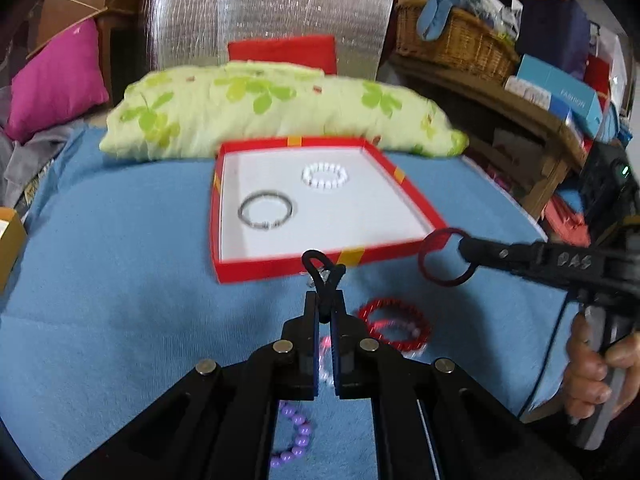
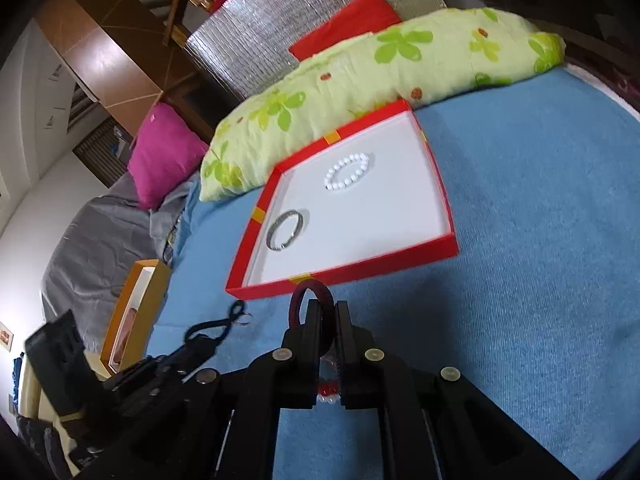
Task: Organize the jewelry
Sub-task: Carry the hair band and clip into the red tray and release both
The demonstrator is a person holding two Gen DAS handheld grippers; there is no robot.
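Observation:
A red tray (image 1: 280, 269) with a white floor lies on the blue cloth (image 1: 120, 280). It holds a silver bangle (image 1: 265, 211) and a white bead bracelet (image 1: 325, 175). My left gripper (image 1: 327, 306) is shut on a black cord bracelet (image 1: 320, 268), just before the tray's near wall. My right gripper (image 2: 329, 308) is shut on a dark red ring bracelet (image 2: 311, 298), near the tray's right corner; it also shows in the left wrist view (image 1: 444, 257). A red bead bracelet (image 1: 394, 322) and a purple bead bracelet (image 1: 294, 436) lie on the cloth beneath my left gripper.
A green flowered pillow (image 1: 280, 108) lies right behind the tray. A magenta cushion (image 1: 56, 76) sits at the far left. A wooden shelf with a wicker basket (image 1: 456, 40) stands at the right. An orange box (image 2: 132, 312) stands left of the cloth.

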